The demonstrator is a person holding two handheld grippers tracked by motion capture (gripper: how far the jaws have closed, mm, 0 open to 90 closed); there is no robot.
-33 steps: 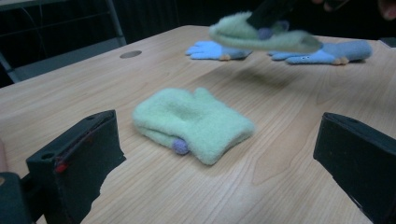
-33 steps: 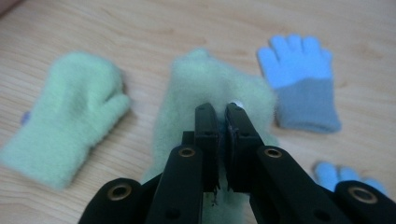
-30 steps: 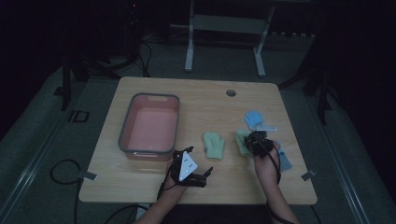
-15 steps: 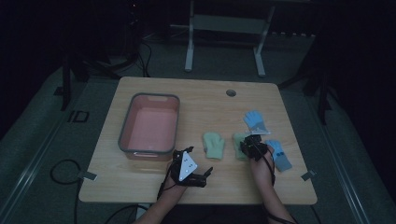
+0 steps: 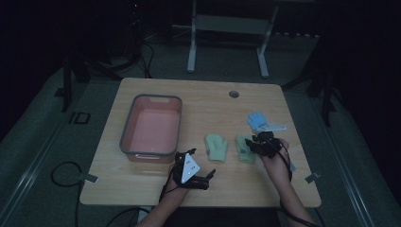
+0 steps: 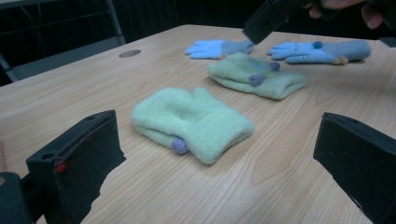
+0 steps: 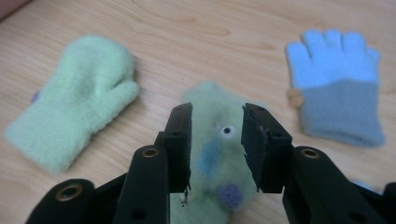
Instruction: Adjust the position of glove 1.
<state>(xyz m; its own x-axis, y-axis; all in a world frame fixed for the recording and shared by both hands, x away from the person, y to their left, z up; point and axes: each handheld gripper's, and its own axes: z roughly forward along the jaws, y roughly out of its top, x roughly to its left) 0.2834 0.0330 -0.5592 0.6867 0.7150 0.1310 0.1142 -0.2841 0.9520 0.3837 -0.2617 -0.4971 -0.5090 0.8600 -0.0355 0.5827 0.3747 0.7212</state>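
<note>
Two green mittens lie side by side on the table, one left of the other. My right gripper hangs just above the right-hand mitten. Its jaws have just been opening and stand apart, with the mitten lying below the gap and nothing pressed between the pads. A blue glove lies beyond it, and a second blue glove beside that. My left gripper rests open near the front edge, facing the left mitten.
A pink bin with a grey rim stands at the left of the wooden table. A round cable hole sits near the far edge. Dark floor, cables and a metal stand lie beyond the table.
My right hand has shifted slightly over the right-hand green mitten. The left gripper and both mittens have stayed where they were.
</note>
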